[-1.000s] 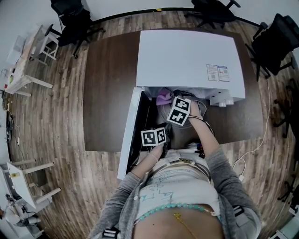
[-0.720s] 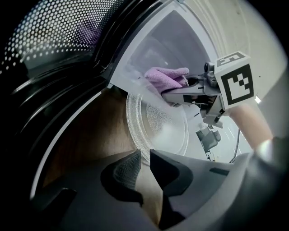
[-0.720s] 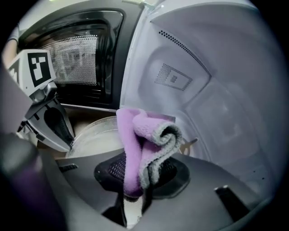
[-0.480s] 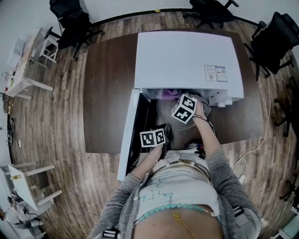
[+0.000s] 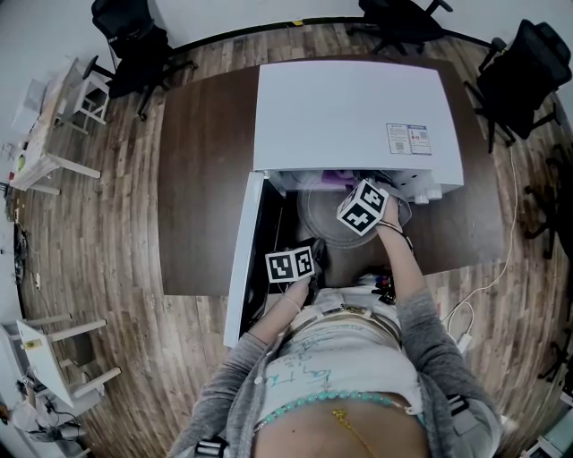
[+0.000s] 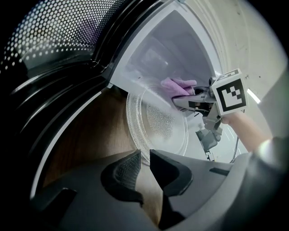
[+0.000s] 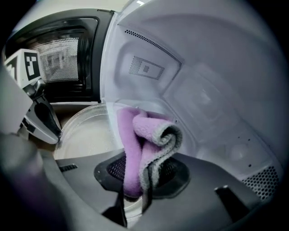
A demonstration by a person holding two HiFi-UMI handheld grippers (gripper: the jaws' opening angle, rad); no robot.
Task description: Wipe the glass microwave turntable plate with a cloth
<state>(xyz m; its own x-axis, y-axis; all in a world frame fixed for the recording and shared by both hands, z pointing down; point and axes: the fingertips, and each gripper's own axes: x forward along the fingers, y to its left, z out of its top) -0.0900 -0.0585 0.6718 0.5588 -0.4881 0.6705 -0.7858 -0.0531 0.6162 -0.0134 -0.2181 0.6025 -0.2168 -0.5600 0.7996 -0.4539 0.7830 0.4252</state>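
On the desk [image 5: 206,179], the open microwave [image 5: 349,116] has the glass plate [image 5: 322,216] at its mouth. The left gripper [image 6: 145,169] is clenched on the plate's 8 o'clock rim. The right gripper [image 7: 142,178] grasps the purple cloth [image 7: 135,144] at the plate's 12 o'clock edge.

**Around the Open Microwave**

A white microwave [image 5: 358,112] sits on a dark brown bench [image 5: 206,179], with its door [image 5: 240,268] swung open toward the camera's left. A small printed sticker [image 5: 407,139] lies on its top, near the right edge. The door's perforated window [image 7: 63,58] looks dark, and a vent grille [image 7: 145,67] marks the pale cavity wall. Wood-plank floor [image 5: 116,268] surrounds the bench. Black office chairs stand at the far left [image 5: 134,40], far centre [image 5: 403,20] and right [image 5: 524,76]. White side tables [image 5: 49,134] line the left wall. A white cable [image 5: 507,255] trails down on the right.
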